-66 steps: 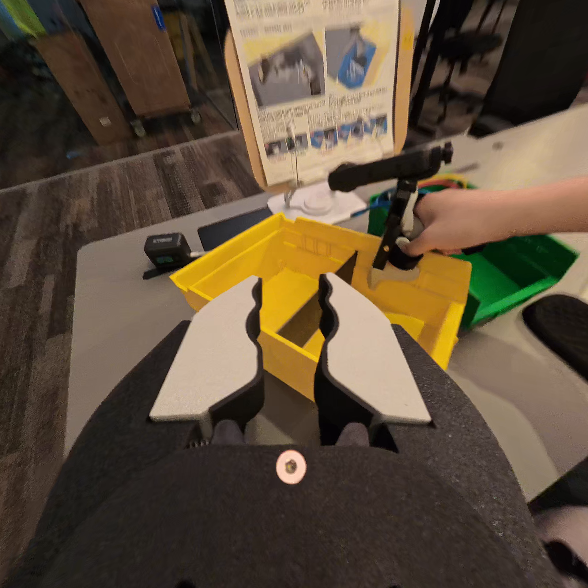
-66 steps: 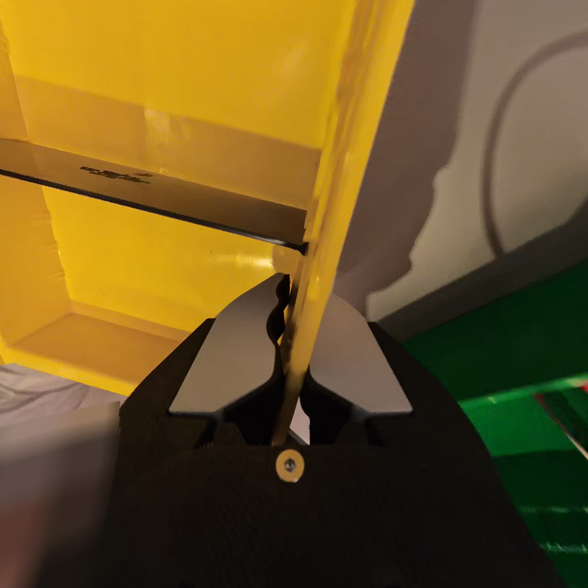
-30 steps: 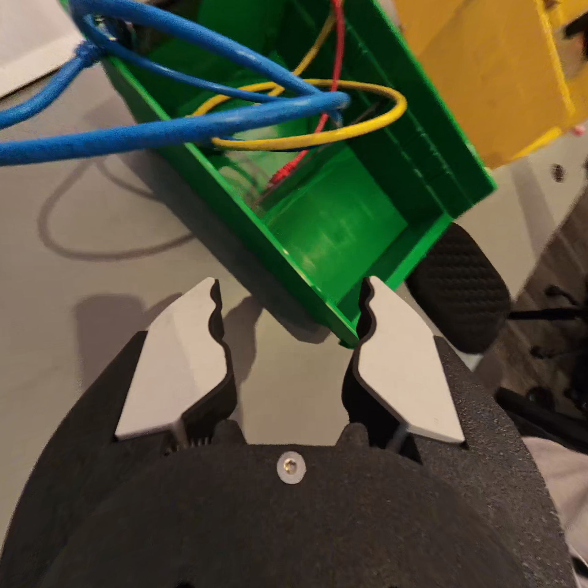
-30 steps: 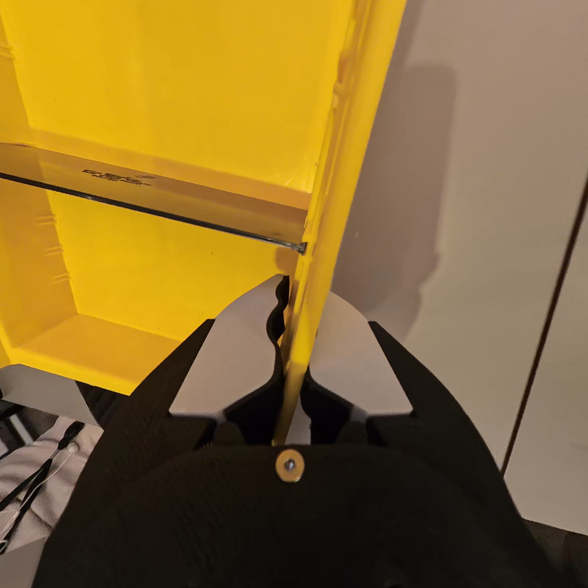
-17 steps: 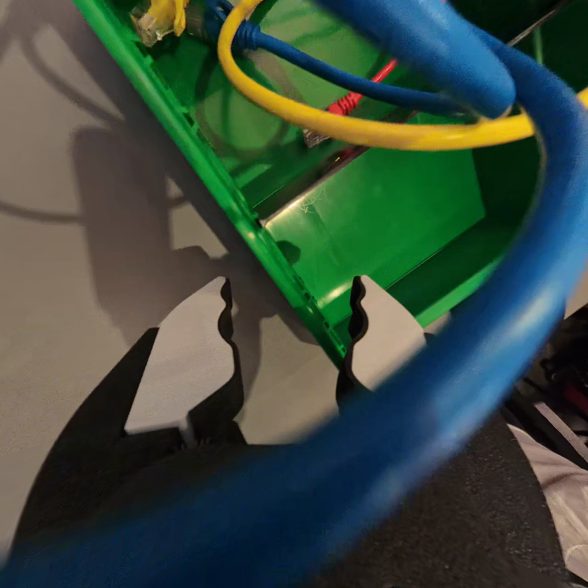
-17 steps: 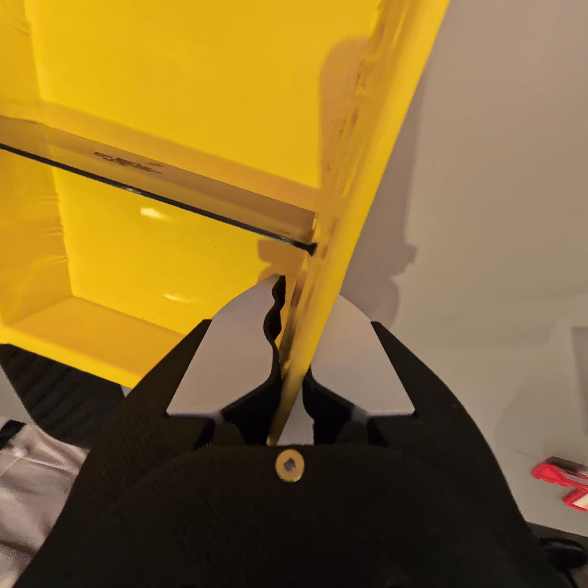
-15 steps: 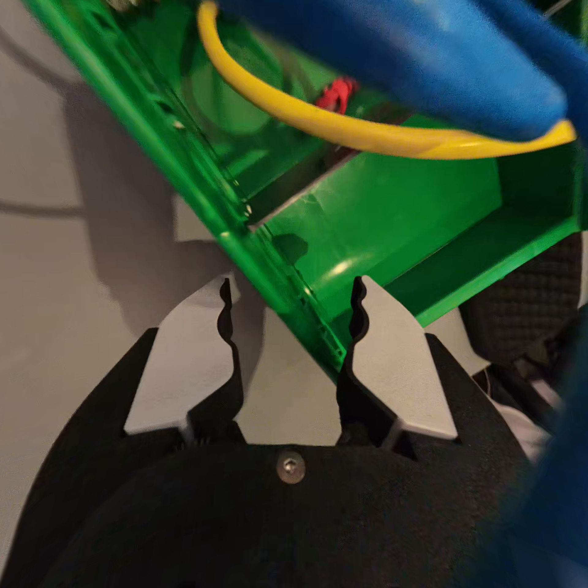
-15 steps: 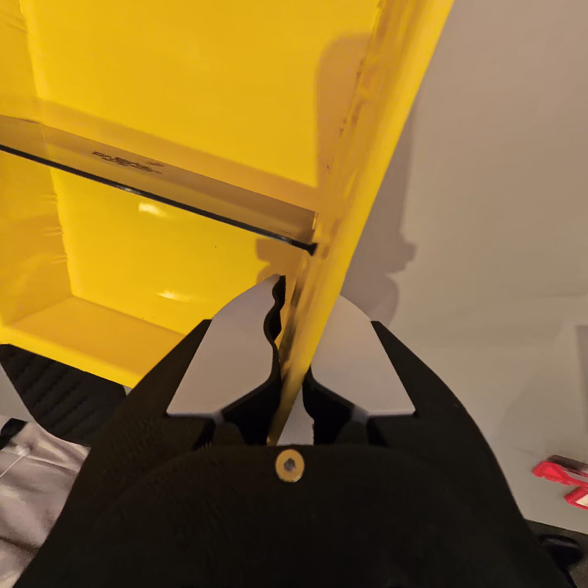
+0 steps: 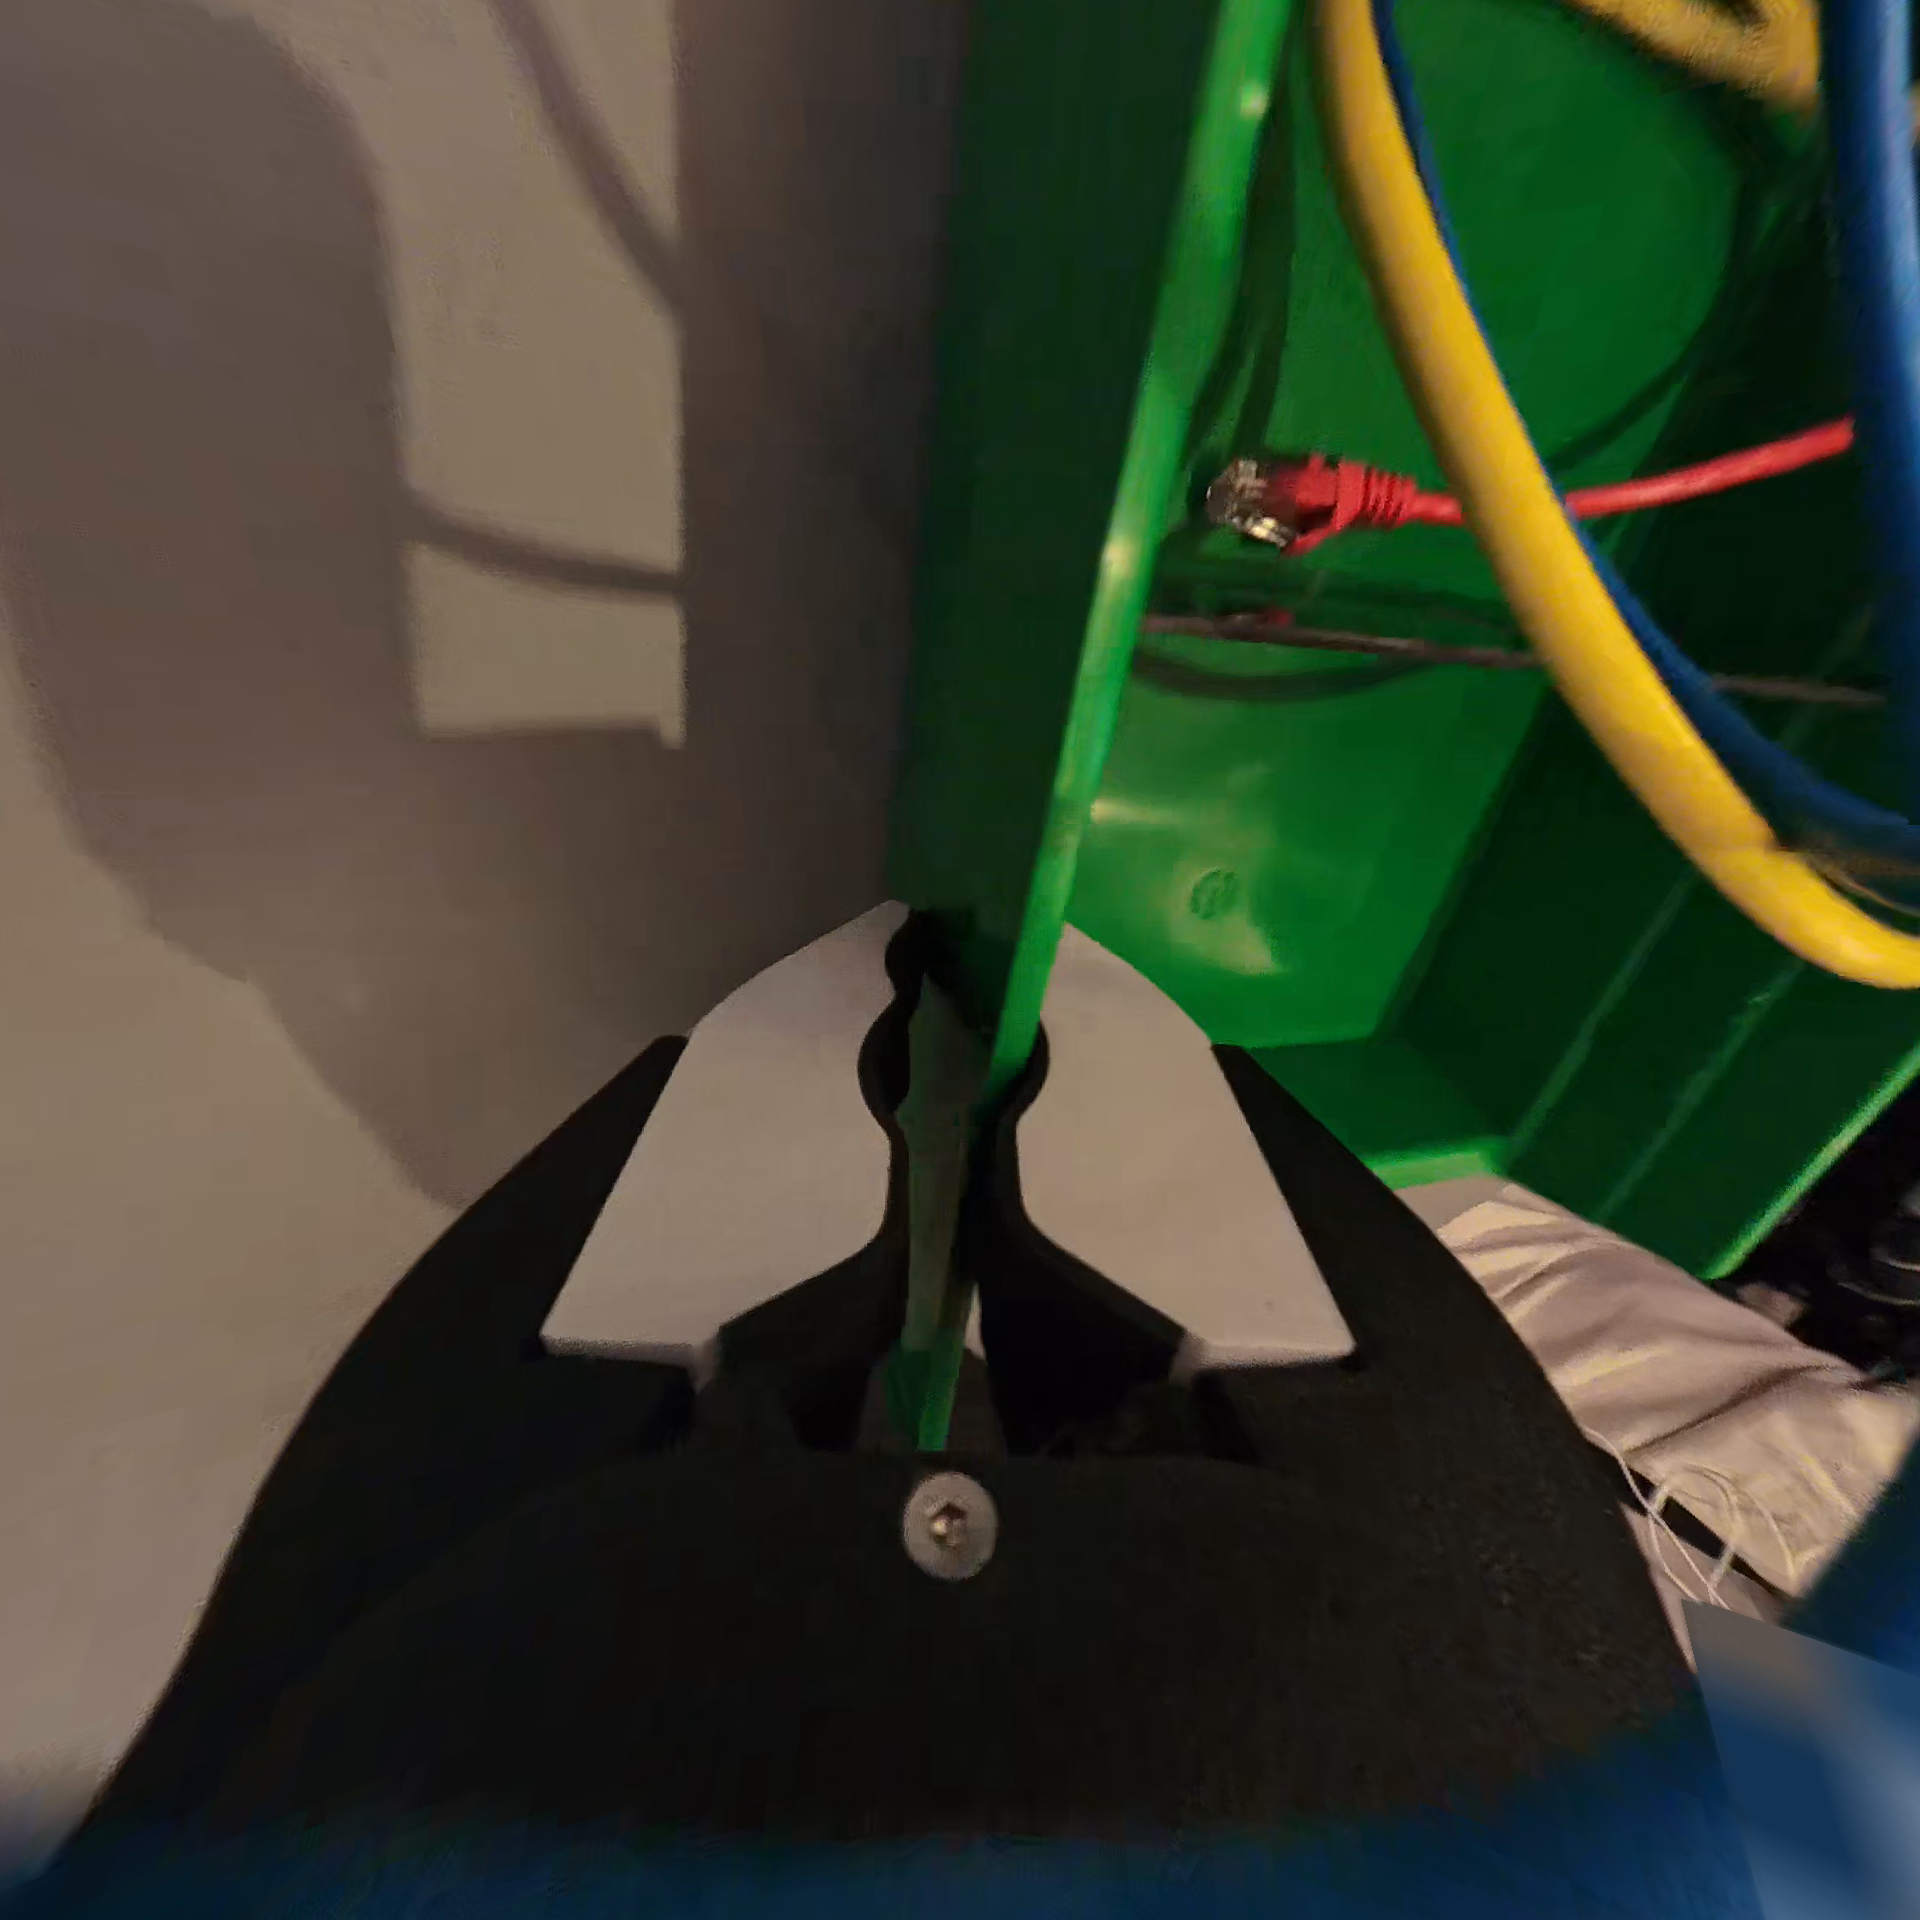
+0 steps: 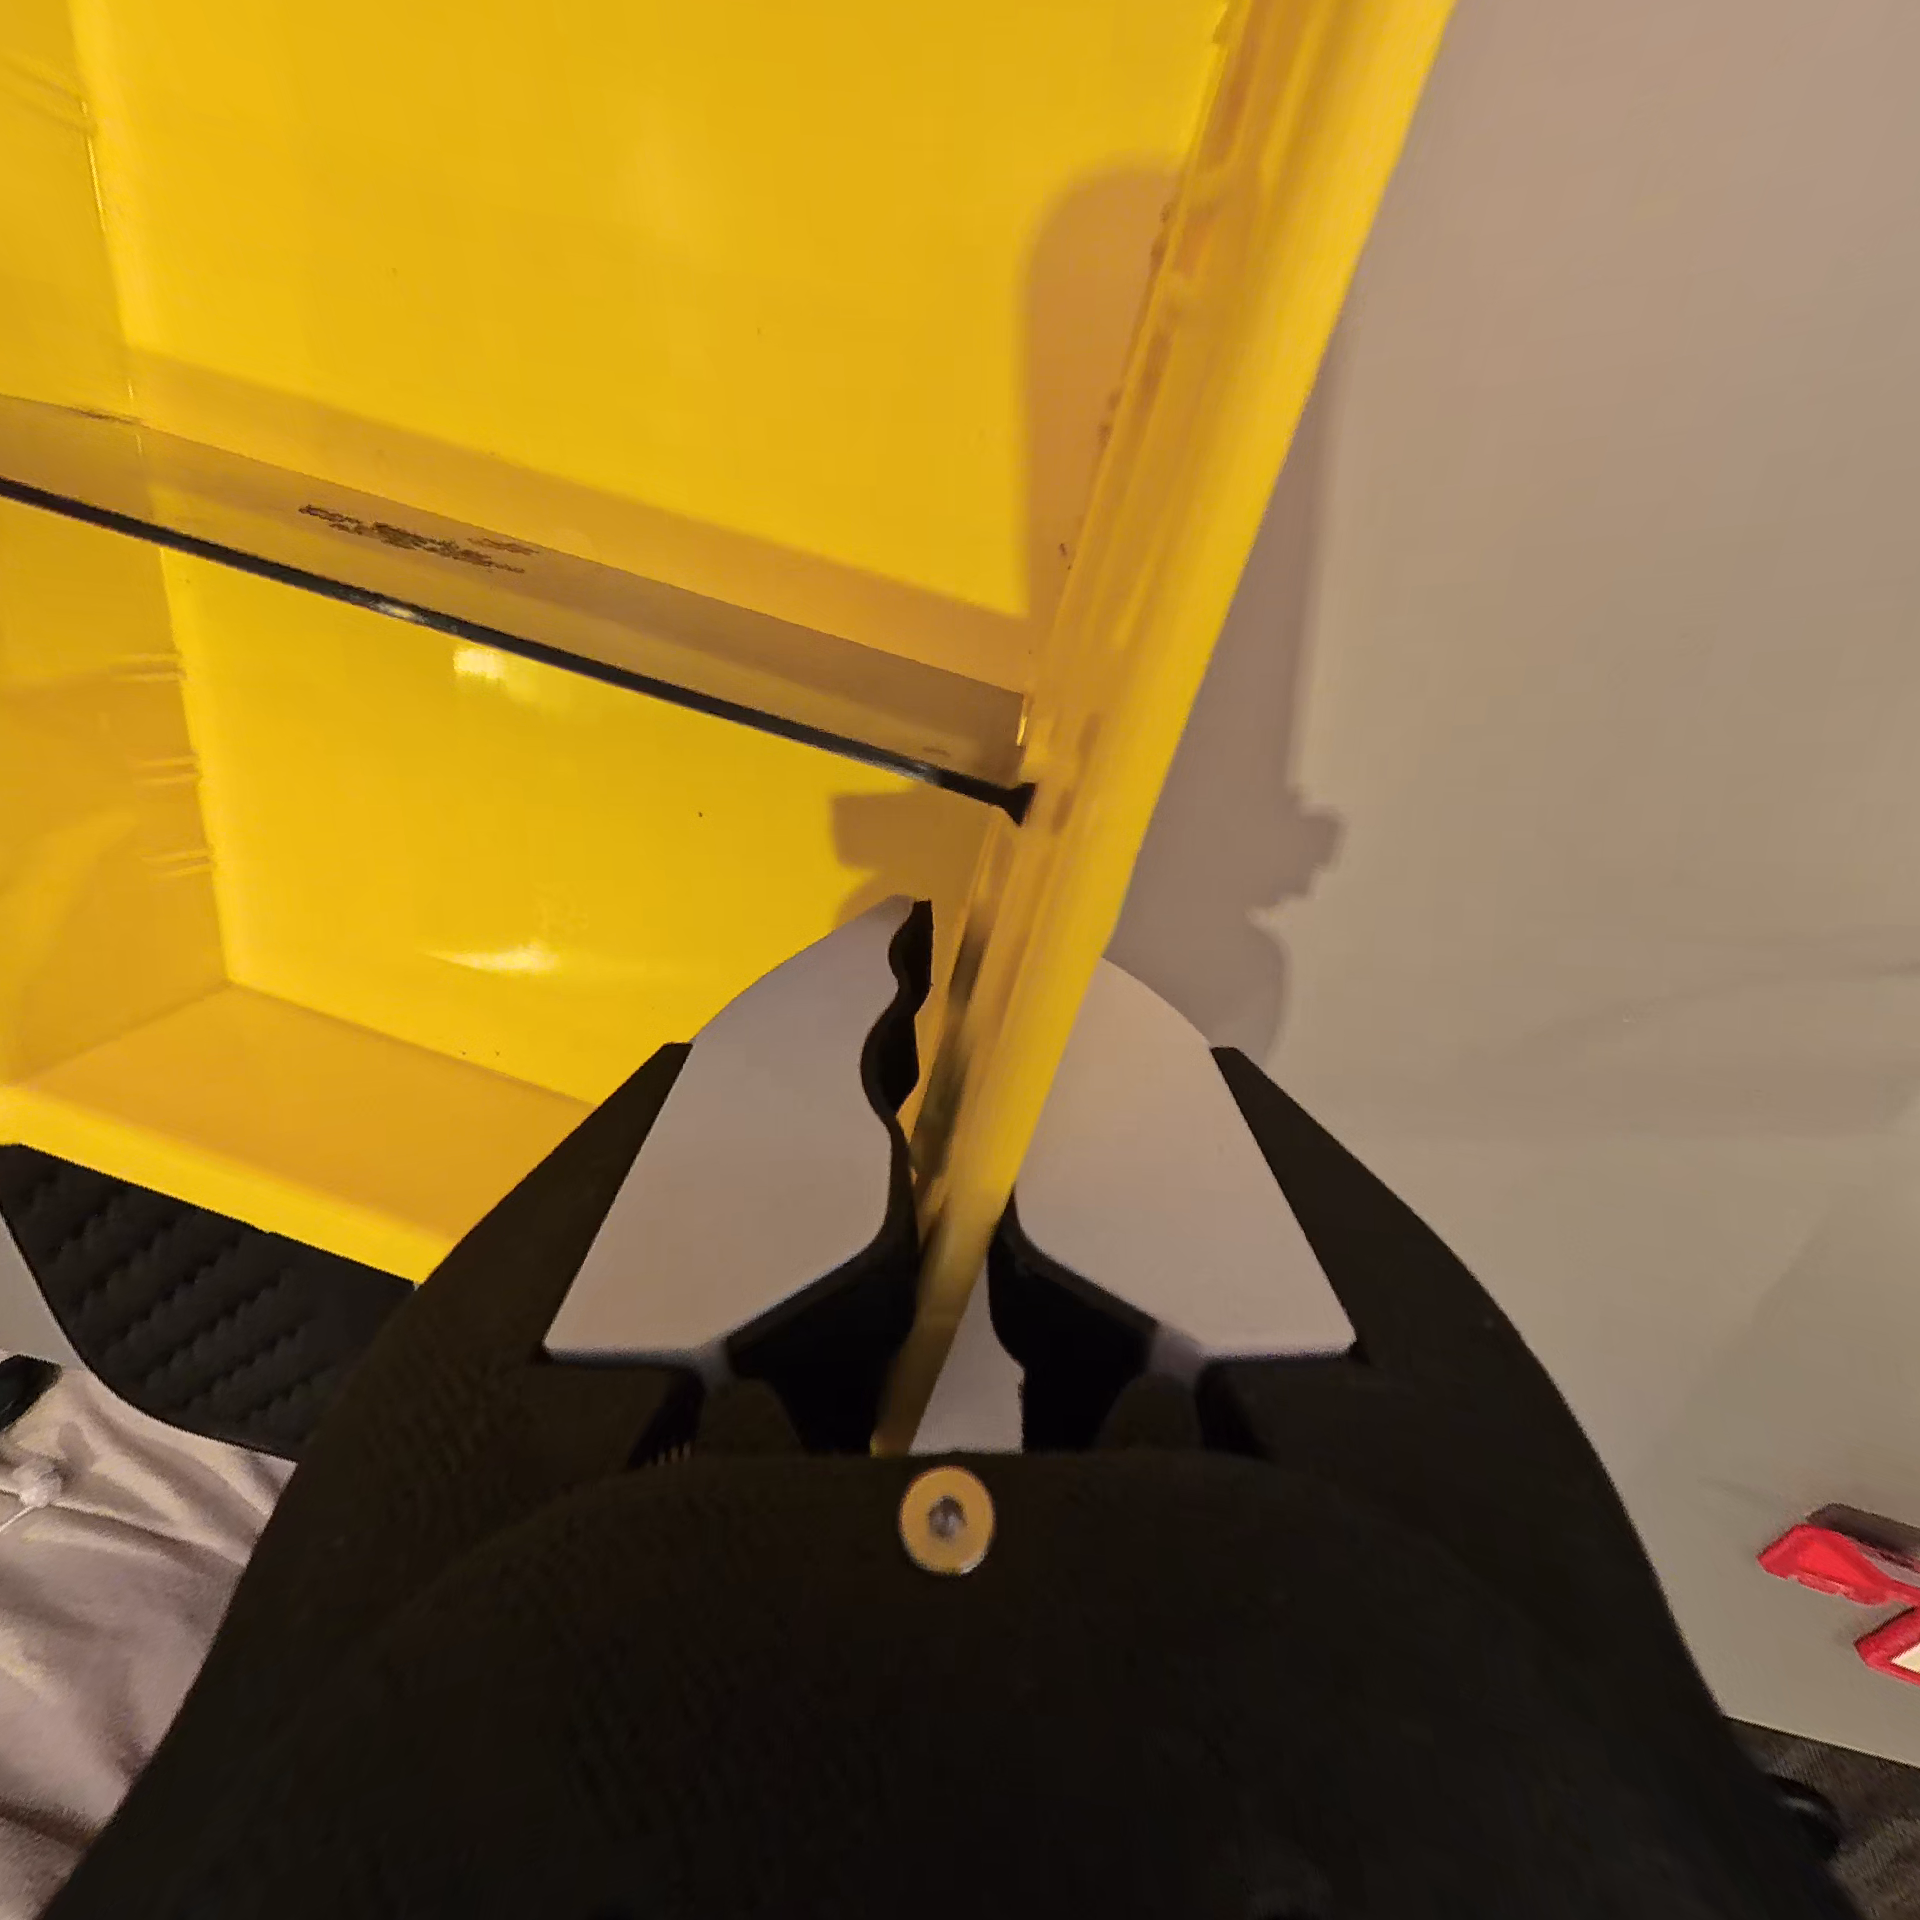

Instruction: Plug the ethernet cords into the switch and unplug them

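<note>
Just right of the left gripper (image 9: 961, 997), past the green bin (image 9: 1351, 935) wall that its pads pinch from both sides, lie the ethernet cords: a red one whose clear plug (image 9: 1252, 509) points left toward that wall, under yellow (image 9: 1507, 520) and blue (image 9: 1766, 769) loops running near to far. Across the grey table (image 10: 1610, 623), the right gripper (image 10: 961, 997) clamps the side wall of the empty yellow bin (image 10: 520, 831). No switch shows, so I judge the left gripper nearer the cords.

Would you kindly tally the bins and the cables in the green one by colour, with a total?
Green bin: 1
Yellow bin: 1
Yellow cable: 1
Red cable: 1
Blue cable: at least 1; blurred, exact count unclear
Total: at least 5
</note>
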Action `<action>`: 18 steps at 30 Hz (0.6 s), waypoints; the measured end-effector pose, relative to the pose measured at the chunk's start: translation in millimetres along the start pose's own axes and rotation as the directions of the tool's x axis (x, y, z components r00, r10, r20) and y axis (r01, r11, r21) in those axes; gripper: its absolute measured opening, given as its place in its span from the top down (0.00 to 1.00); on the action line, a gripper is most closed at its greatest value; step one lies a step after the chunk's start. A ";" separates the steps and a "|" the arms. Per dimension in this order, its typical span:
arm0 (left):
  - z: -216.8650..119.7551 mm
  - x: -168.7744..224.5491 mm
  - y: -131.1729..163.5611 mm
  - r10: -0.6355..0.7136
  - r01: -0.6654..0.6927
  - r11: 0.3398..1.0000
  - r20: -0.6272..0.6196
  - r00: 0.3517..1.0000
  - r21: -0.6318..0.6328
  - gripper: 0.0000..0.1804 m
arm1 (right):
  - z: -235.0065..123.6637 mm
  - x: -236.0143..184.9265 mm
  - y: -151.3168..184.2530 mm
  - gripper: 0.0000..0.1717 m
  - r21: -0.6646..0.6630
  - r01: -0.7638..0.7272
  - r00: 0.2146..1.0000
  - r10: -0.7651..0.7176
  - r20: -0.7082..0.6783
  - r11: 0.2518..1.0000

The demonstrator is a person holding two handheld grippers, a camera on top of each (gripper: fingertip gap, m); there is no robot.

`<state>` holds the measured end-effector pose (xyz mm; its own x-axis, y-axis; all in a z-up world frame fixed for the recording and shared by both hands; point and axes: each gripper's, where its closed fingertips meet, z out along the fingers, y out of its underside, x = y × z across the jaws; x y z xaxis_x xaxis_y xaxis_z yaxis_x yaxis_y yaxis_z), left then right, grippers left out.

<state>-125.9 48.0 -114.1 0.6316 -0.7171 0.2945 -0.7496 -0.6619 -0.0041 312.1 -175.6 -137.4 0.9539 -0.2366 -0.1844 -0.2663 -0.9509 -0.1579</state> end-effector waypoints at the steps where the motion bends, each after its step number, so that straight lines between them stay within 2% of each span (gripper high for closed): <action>1: -3.5 -9.3 6.4 -0.019 0.019 1.000 -0.026 0.999 0.006 0.94 | 0.0 0.3 -0.5 0.95 -0.001 -0.001 1.000 0.001 0.000 1.000; 4: -15.7 -47.0 29.9 -0.035 0.036 0.999 -0.018 0.999 0.027 0.94 | 0.0 1.6 -2.4 0.95 -0.009 -0.015 1.000 0.015 0.002 1.000; 11: -47.4 -143.1 86.5 -0.227 0.228 0.964 -0.023 0.974 0.134 0.93 | 2.2 0.7 -16.0 0.94 -0.026 -0.049 0.999 0.049 0.014 0.998; 15: -60.5 -180.2 112.5 -0.342 0.359 0.909 -0.111 0.933 0.213 0.92 | 1.3 14.5 -23.9 0.97 -0.080 -0.088 0.996 0.085 -0.039 0.993; 18: -70.0 -207.5 129.8 -0.411 0.434 0.862 -0.140 0.901 0.262 0.92 | 0.2 20.5 -26.1 0.96 -0.131 -0.146 0.989 0.144 -0.027 0.981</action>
<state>-368.2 126.1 -108.8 0.8494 -0.3437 0.4006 -0.3204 -0.9389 -0.1261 338.6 -155.6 -137.3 0.9090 -0.3765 -0.1788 -0.3828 -0.9238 -0.0008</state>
